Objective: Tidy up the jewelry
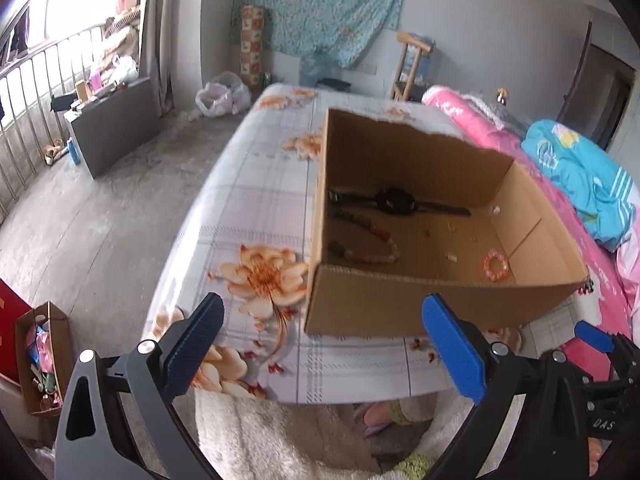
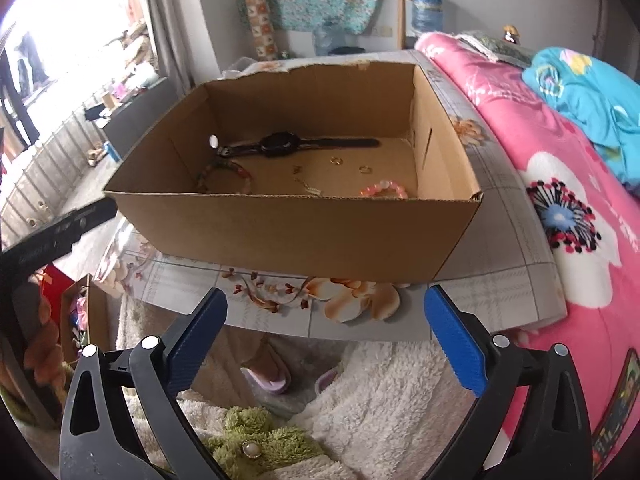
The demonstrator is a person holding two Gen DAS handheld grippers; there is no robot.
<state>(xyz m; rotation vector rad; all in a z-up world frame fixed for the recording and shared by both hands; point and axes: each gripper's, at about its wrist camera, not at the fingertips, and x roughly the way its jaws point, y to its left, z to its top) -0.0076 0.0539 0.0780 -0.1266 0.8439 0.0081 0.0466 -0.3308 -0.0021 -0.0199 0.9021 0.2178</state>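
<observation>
Open cardboard box (image 1: 400,304) on a bed (image 1: 248,200) with a flowered checked sheet, near the bed's front edge. Far rim of the box torn and ragged.

Inside, on the box floor:
- black watch (image 2: 280,145) laid out flat toward the back, strap stretched to both sides
- beaded bracelet (image 1: 368,248) of mixed reddish and pale beads, toward the left side, in front of the watch
- small pink beaded bracelet (image 1: 495,266) at the front right, close to the near wall
- two small gold rings (image 2: 336,161), apart from each other, between the watch and the pink bracelet
- a few tiny pieces near the middle, too small to tell what

Left gripper (image 1: 324,344) before the near wall of the box, blue fingers (image 1: 452,348) spread wide, nothing between them, touching nothing. Right gripper (image 2: 326,340) likewise in front of the box, blue fingers (image 2: 454,340) spread wide apart, nothing held. Part of the right gripper also visible at the right edge of the left wrist view, just beside the left one.

Pink flowered quilt (image 2: 560,208) along the right side of the bed, a turquoise cloth (image 2: 588,88) on top of it. Fluffy white garment and slippered feet below the bed's edge, under both grippers.
</observation>
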